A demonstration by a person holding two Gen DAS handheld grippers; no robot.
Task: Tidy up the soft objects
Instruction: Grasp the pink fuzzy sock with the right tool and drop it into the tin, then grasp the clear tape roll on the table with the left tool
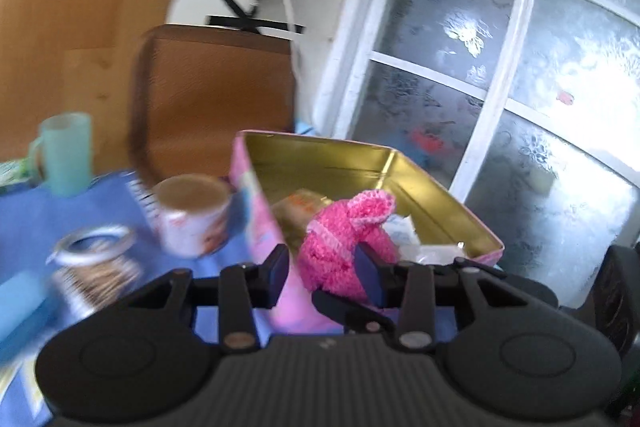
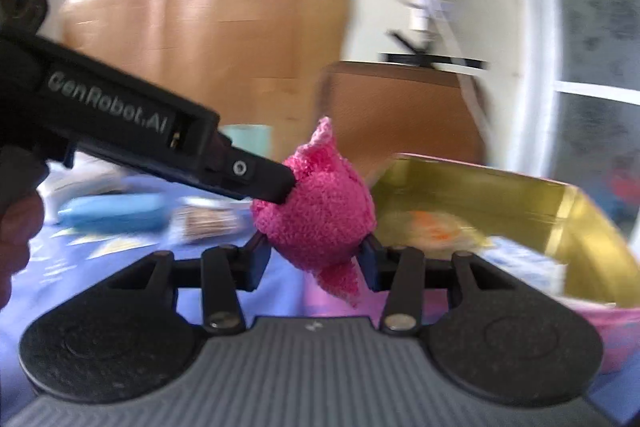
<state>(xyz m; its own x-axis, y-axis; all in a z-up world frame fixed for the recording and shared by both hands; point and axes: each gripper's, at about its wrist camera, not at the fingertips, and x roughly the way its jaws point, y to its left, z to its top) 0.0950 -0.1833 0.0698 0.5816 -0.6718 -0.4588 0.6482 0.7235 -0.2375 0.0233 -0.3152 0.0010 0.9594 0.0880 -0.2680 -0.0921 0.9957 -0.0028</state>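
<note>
pink toy point(image 1: 344, 247): showing as fuzzy knitted yarn, rough and matt
tin box point(image 1: 436, 203): shining gold inside like glossy metal, its outer wall looking pink and printed
gripper fingers point(image 1: 280, 271): appearing as matt black plastic
gripper body point(image 2: 308, 367): showing ribbed grey plastic with grainy black discs
table cover point(image 1: 36, 223): looking like smooth blue cloth
mug point(image 1: 66, 151): appearing as frosted pale green
window pane point(image 1: 556, 87): showing textured, frosted glass
chair back point(image 1: 216, 95): looking like grained brown leather

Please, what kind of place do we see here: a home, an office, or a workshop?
Most likely a room in a home. A table with a blue cloth carries mugs and an open pink tin; a brown chair stands behind it, beside a white door with frosted glass panes.
</note>
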